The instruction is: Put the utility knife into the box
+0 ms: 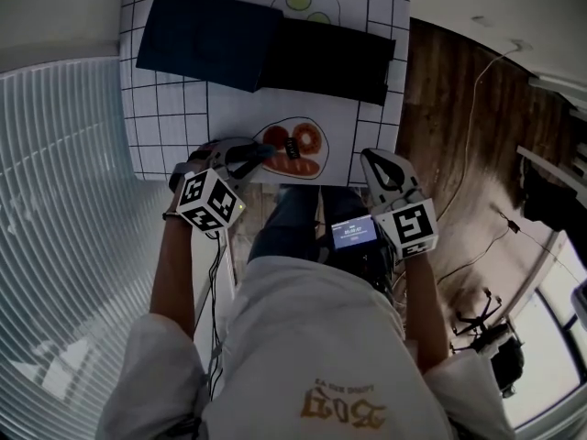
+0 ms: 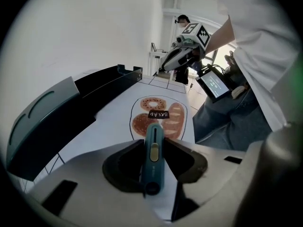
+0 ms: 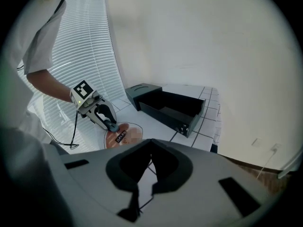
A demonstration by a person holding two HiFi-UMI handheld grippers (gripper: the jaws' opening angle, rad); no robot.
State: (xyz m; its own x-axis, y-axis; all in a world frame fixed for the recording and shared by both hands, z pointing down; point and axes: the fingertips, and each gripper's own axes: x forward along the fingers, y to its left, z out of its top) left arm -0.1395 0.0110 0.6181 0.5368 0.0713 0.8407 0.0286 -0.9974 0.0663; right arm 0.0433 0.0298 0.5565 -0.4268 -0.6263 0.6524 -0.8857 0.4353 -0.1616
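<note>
Left gripper (image 2: 154, 142) is clamped on the teal utility knife (image 2: 153, 161), with both pads tight on its sides and the yellowish slider facing up. The knife's nose points at the bread drawing (image 2: 165, 119) on the gridded mat (image 1: 160, 126). Only 1 label is readable, a black tag saying "BREAD" (image 2: 157, 114). The black box (image 2: 111, 79) sits open at the mat's far end, well apart from the knife. Right gripper (image 3: 151, 143) has its jaws together, nothing between them.

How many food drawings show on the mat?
2: the bread drawing at the near edge, by the left hand-held gripper; a second drawing at the far edge, beyond the box. The box may hide more.
</note>
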